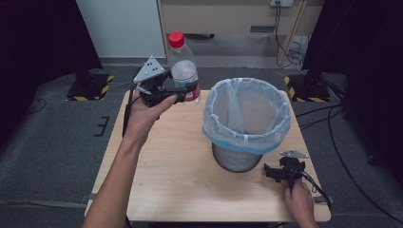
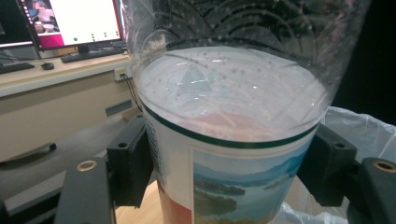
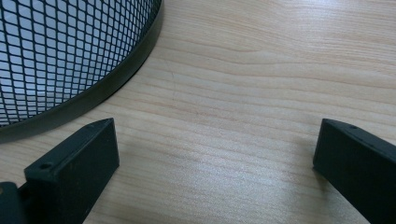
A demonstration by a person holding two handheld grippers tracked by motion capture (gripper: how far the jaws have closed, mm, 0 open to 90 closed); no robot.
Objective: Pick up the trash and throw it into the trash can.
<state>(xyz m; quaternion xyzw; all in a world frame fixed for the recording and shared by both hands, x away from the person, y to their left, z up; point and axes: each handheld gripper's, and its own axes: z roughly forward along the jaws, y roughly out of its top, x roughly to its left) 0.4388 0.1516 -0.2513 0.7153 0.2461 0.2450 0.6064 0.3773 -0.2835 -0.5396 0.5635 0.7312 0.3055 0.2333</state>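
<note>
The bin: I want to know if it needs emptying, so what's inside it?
The mesh bin holds a pale blue liner bag folded over its rim. From the high view only the liner's upper inside shows, with nothing visible in it; the bottom is hidden by the near rim.

Light wood table (image 1: 180, 175) on grey carpet floor (image 1: 52, 142). White wall (image 1: 123, 26) behind, beige cabinet (image 1: 214, 16) beside it. Black stands with yellow-black striped bases (image 1: 90, 88) left and right, cables (image 1: 342, 161) trailing on floor. Dark curtains at sides. Desk with lit monitor (image 2: 70, 21), keyboard (image 2: 91, 55), mouse (image 2: 46, 66).
</note>
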